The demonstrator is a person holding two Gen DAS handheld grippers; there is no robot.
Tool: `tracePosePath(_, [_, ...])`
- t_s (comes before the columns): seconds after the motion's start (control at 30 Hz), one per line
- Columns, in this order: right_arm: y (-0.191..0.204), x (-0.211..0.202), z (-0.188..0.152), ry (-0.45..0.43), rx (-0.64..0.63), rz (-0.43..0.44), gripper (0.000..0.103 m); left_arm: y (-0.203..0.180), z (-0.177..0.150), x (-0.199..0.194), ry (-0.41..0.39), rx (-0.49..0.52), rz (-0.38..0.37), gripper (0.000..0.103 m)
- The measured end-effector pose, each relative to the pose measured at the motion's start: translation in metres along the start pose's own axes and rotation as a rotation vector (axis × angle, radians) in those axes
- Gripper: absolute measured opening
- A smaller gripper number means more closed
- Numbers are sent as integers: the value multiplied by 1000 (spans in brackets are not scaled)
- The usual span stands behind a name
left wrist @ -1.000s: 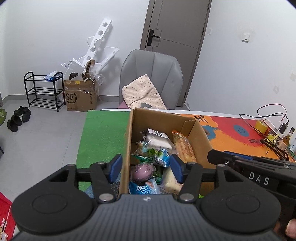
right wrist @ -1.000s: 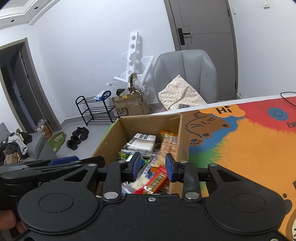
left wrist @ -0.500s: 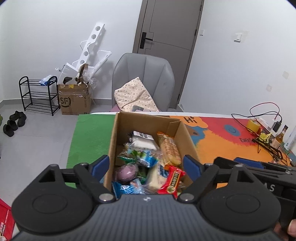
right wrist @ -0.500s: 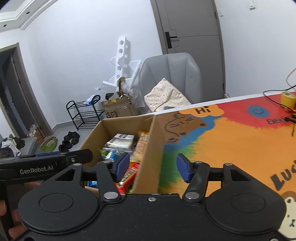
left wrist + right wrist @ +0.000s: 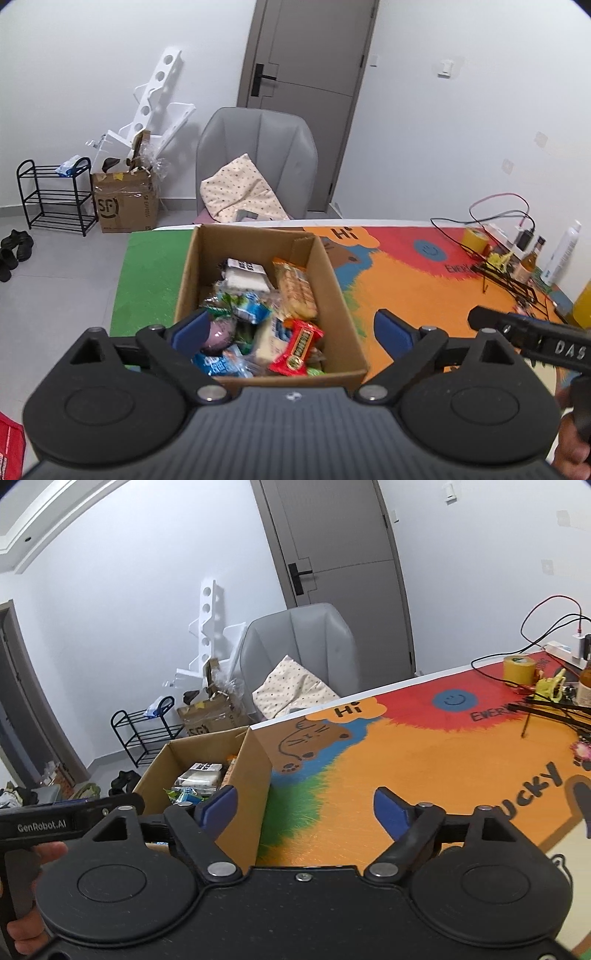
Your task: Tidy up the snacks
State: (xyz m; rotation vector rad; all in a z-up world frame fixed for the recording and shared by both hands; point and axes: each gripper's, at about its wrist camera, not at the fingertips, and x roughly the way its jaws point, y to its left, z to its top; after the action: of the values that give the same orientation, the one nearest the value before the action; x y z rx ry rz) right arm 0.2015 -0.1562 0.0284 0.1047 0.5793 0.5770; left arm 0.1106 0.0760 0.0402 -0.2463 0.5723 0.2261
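Since a second earlier, we had drawn both grippers back from the cardboard box (image 5: 258, 291) at the mat's (image 5: 424, 775) left edge, left gripper (image 5: 291, 328) and right gripper (image 5: 304, 808) opening, empty. Snacks (image 5: 295, 343) lay boxed; next probably needed another snack.

My left tongs (image 5: 291, 332) are opening wide now; a second ago they were much closer together, and nothing is between them. A red snack bar (image 5: 297, 347) now lies on top in the box (image 5: 340, 295), where I saw none before. My right tongs (image 5: 306, 808) are opening too, and have slid from over the box to over the orange mat (image 5: 424, 753).
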Motion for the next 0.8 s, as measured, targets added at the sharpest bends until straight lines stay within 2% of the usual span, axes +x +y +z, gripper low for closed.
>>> tracePosePath(0.3, [-6,-31,-6,-43,3,-3,103,-15,-13,-24,-20,64,7,99])
tracePosePath(0.8, [-8,-64,-17,-81,1,-6,103,0,-31,-68,-67,55,25,103])
